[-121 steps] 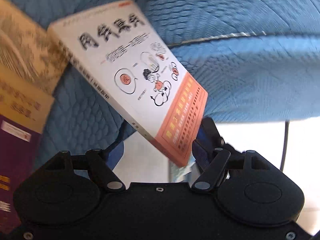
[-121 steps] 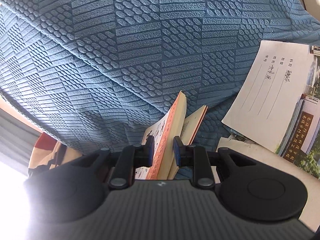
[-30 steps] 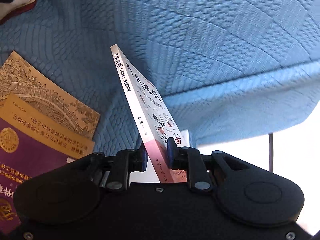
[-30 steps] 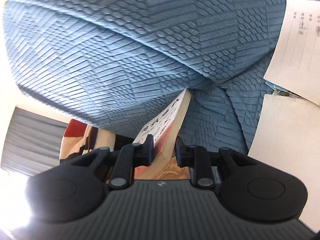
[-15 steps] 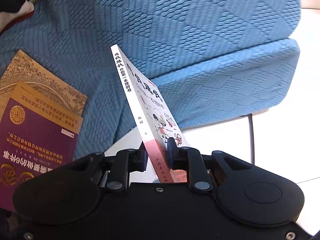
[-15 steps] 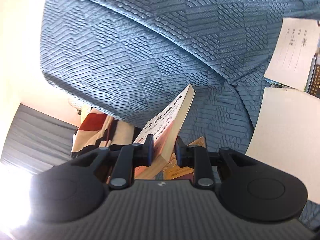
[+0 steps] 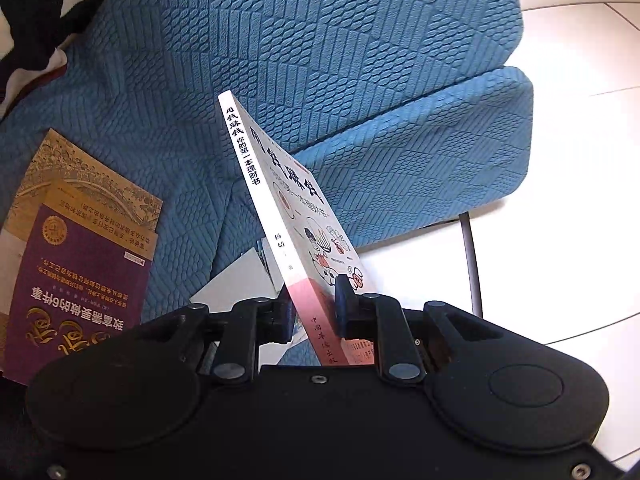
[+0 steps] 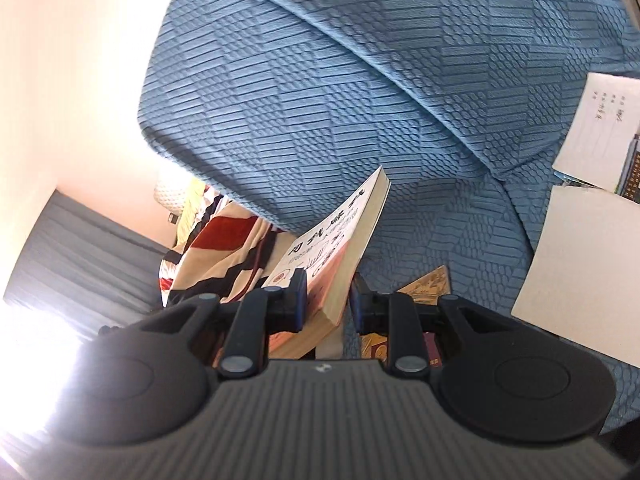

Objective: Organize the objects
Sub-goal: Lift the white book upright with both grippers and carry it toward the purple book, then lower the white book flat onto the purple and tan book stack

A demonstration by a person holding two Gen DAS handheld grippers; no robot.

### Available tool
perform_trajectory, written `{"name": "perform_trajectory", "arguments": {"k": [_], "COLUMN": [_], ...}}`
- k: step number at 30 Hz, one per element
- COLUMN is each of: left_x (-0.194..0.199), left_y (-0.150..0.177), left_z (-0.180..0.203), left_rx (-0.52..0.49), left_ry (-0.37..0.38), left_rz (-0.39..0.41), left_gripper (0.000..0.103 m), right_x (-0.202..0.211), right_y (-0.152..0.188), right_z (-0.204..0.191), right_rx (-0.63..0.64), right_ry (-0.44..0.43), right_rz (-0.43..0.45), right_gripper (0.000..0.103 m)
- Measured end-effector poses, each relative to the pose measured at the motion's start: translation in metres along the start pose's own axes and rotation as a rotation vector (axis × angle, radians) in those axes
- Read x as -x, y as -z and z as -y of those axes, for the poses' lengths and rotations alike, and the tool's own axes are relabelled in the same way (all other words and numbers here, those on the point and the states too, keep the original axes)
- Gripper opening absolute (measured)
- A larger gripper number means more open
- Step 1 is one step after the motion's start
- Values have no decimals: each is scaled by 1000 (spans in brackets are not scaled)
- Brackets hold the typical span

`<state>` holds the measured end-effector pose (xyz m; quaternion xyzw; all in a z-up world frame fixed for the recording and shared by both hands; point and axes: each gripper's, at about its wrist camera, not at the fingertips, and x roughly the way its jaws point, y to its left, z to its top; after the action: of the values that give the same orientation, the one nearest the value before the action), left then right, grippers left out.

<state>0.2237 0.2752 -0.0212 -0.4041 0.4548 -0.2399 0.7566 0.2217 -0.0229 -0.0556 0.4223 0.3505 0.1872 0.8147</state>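
A white paperback with an orange band point(image 7: 276, 208) is held upright above the blue sofa point(image 7: 360, 60). My left gripper point(image 7: 312, 312) is shut on its spine end. The same book shows in the right wrist view point(image 8: 340, 248), where my right gripper point(image 8: 328, 300) is shut on its page edge. A purple and gold book point(image 7: 76, 272) lies on the seat to the left, on top of a gold-patterned book point(image 7: 88, 176). White notebooks point(image 8: 592, 128) lie on the seat at the right.
A striped red, cream and black blanket point(image 8: 224, 248) lies at the sofa's end. The sofa's front edge drops to a white tiled floor point(image 7: 580, 160) with a black metal leg point(image 7: 470, 264). A blank white sheet point(image 8: 576, 272) lies on the seat.
Both grippers have pulled back and up from the sofa with the book between them. More of the floor and the sofa's end is in view. Four seconds ago the left gripper was open.
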Motion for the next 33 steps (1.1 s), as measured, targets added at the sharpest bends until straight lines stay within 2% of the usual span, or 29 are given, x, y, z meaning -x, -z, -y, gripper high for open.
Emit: {"name": "perform_trajectory", "arguments": {"k": [7, 15, 25, 33], "left_x": [15, 20, 10, -1], "left_y": [8, 15, 25, 33], "left_z": [-21, -55, -112, -141], "left_rx": [39, 83, 148, 151], "left_ry": [10, 8, -33, -73], "left_rz": [15, 4, -32, -46], "left_gripper": [18, 18, 20, 22], "right_x": [-6, -19, -41, -53], "right_y": [15, 33, 71, 89], "right_z": [-11, -12, 3, 15], "right_rx": [52, 94, 146, 169], "right_ry": [-2, 36, 118, 175], "right_rz": [-26, -66, -98, -112], "right_gripper": [26, 26, 26, 26]}}
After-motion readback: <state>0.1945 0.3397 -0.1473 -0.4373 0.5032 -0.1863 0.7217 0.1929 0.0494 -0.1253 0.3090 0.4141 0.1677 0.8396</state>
